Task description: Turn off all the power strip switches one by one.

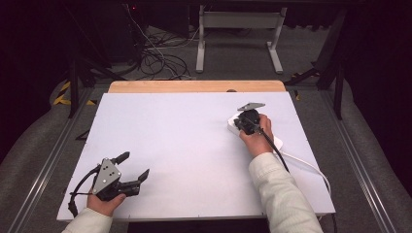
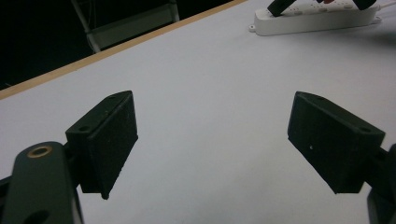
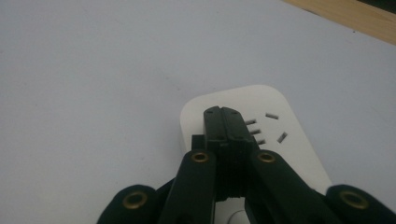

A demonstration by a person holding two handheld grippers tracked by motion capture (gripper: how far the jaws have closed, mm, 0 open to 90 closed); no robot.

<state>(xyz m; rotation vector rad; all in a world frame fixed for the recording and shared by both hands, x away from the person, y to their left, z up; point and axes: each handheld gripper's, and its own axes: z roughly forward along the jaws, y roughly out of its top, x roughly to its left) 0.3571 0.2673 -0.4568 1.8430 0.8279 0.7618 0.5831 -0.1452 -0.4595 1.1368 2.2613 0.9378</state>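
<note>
Left gripper [image 1: 133, 166], black two-jaw tool with a grey three-cornered plate on top: sits at the near-left of the table, about 7 o'clock from table centre. Jaws spread wide, nothing between them. In the left gripper view the two black pads [image 2: 112, 140] stand well apart over bare white surface, tips pointing toward roughly 1 o'clock. Left hand [image 1: 104, 201] grips it from the near edge, light sleeve at the wrist; black cable loops off its left side.

White flat tabletop [image 1: 184, 150]: bare across the middle, pale wooden strip [image 1: 194, 86] along the far edge.

Right gripper [image 1: 241, 122], same black two-jaw build with grey plate: at about 2 o'clock from table centre, held by the right hand [image 1: 257, 138], cream sleeve running back toward 5 o'clock. Jaws pressed together, faces touching; right gripper view shows the joined tips [image 3: 224, 123] lying over the top face of the strip, just beside a cluster of socket slots. Can't tell whether they touch the strip surface or anything is caught between them.

White rectangular plastic power strip with rounded corners [image 1: 232, 124]: lies flat on the table under the right gripper, long axis running roughly 10 to 4 o'clock. Its white cord [image 1: 311, 167] trails off toward 4 o'clock, to the table's right edge. In the left gripper view the strip [image 2: 317, 21] is at the far top right.

Beyond the table: grey floor, tangled black cables [image 1: 155, 60], white metal frame legs [image 1: 238, 39] at 12 o'clock.
</note>
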